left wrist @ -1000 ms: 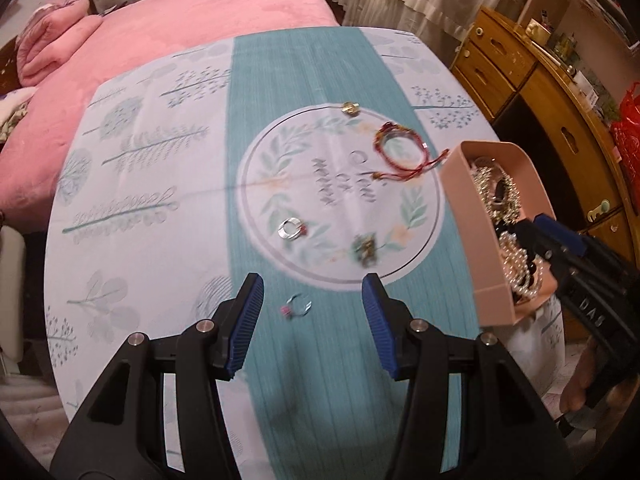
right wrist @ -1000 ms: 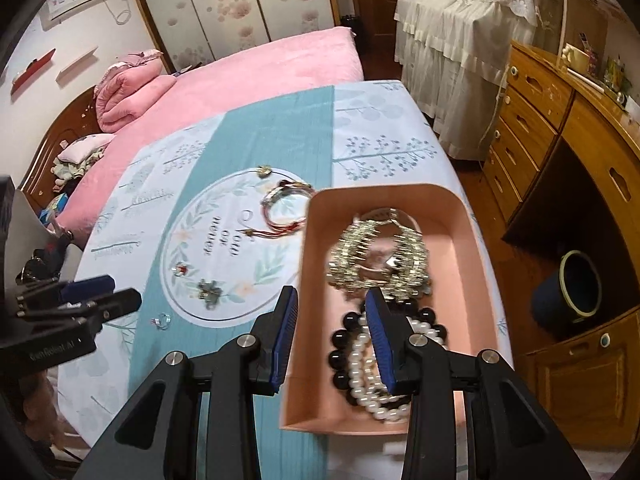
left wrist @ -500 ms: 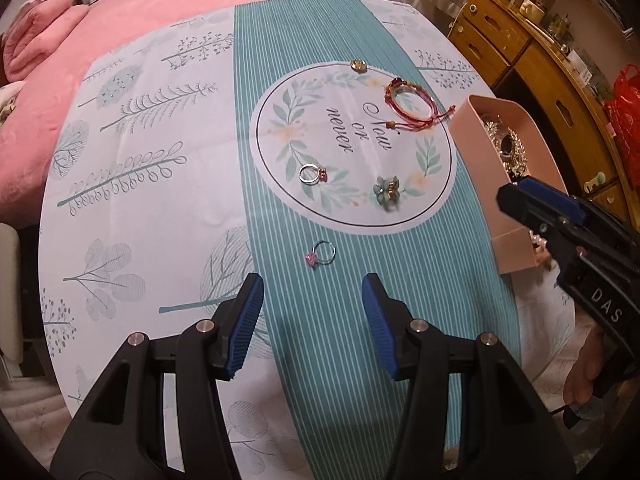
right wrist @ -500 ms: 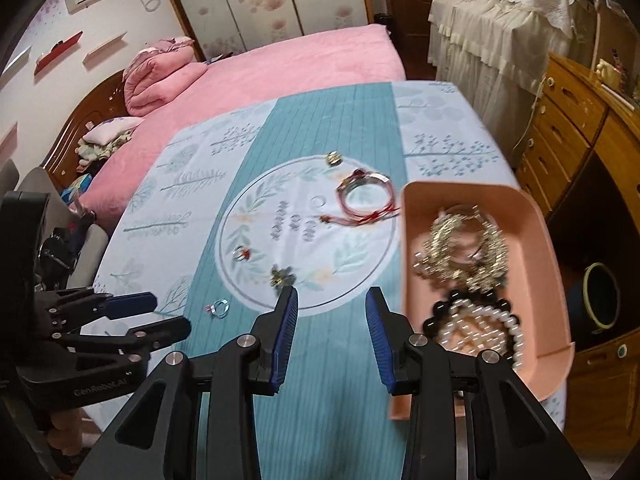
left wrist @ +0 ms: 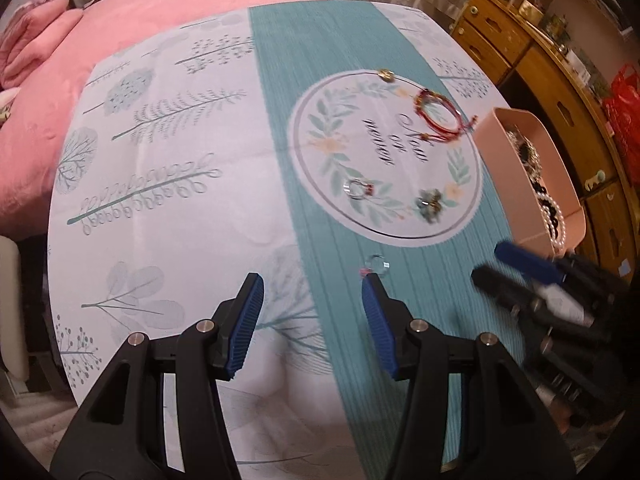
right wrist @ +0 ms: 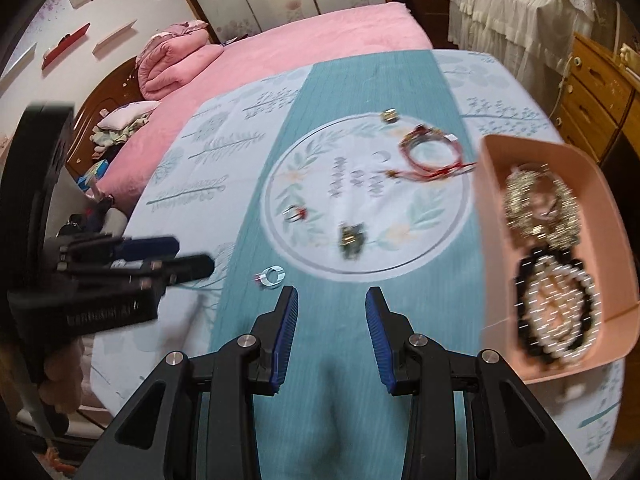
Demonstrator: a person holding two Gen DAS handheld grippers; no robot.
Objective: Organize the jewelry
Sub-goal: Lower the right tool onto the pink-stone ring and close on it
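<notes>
The small silver ring with a pink stone (right wrist: 271,276) lies on the table (right wrist: 340,380) just ahead of the right tool (right wrist: 331,300), a little to its left. Being thin and flat, it may slip or be pushed away if the pads close badly. Both tools are partly open and empty; the left tool (left wrist: 312,284) hovers beside it. Farther, the pink plastic tray (right wrist: 496,208) holds necklaces.
</notes>
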